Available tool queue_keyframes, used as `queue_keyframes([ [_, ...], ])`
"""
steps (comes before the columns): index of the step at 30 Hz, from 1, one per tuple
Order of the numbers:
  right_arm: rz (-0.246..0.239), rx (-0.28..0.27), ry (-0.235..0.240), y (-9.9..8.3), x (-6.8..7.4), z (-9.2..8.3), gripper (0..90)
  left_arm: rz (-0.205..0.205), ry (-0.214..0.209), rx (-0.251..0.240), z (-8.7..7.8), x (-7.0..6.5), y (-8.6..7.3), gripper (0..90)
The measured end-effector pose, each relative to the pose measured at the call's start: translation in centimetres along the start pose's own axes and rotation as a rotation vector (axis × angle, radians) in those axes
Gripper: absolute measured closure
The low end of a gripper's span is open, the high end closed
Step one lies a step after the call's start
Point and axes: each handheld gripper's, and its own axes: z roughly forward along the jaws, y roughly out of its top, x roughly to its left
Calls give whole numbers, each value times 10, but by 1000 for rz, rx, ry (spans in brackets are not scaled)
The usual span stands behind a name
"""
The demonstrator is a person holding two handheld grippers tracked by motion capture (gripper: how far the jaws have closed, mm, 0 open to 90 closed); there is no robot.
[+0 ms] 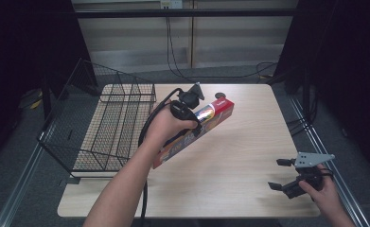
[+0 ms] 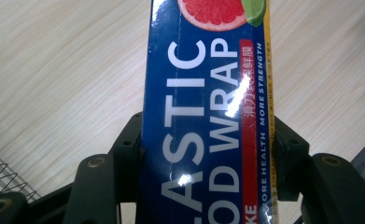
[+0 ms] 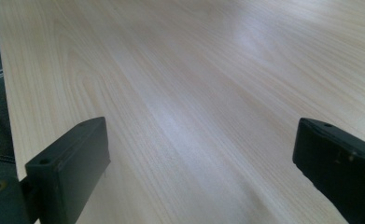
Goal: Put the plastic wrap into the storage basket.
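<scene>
Wire basket (image 1: 111,124): on the table's (image 1: 239,156) left part, overhanging its left edge.
Plastic wrap box (image 1: 199,127): just right of the basket, slanting over the table's middle.
Left gripper (image 1: 192,101): on the box's far half.
Right gripper (image 1: 286,175): near corner on the right, well apart from the box.

blue-red plastic wrap box (image 2: 203,116), white lettering; black wire basket (image 1: 111,127); pale woodgrain table (image 1: 239,156).

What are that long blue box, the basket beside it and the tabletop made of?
The plastic wrap box looks like glossy printed cardboard: sharp folded edges and bright glare streaks. The basket seems to be thin black metal wire mesh, probably coated. The table shows pale wood grain with a soft sheen, perhaps laminate rather than solid wood.
</scene>
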Motion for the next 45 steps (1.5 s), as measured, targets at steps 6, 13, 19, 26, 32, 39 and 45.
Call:
queue_keyframes([
  [6, -4, -2, 4, 0, 0, 1, 32, -20, 16, 7, -8, 5, -3, 431],
  [13, -5, -3, 5, 0, 0, 0, 33, -52, 34, -3, -19, 13, -4, 432],
  [19, -5, 2, 5, 0, 0, 1, 32, -75, 42, -10, -28, 20, -8, 432],
  [26, -7, 3, 7, 1, 1, 2, 32, -99, 59, -15, -37, 27, -13, 432],
  [32, -6, 9, 10, 1, 1, 3, 33, -128, 63, -27, -43, 33, -17, 432],
  [39, -13, 11, 7, 1, 1, 4, 32, -144, 83, -30, -50, 38, -19, 432],
  [45, -8, 7, 9, 1, 1, 3, 32, -161, 82, -35, -54, 41, -21, 432],
])
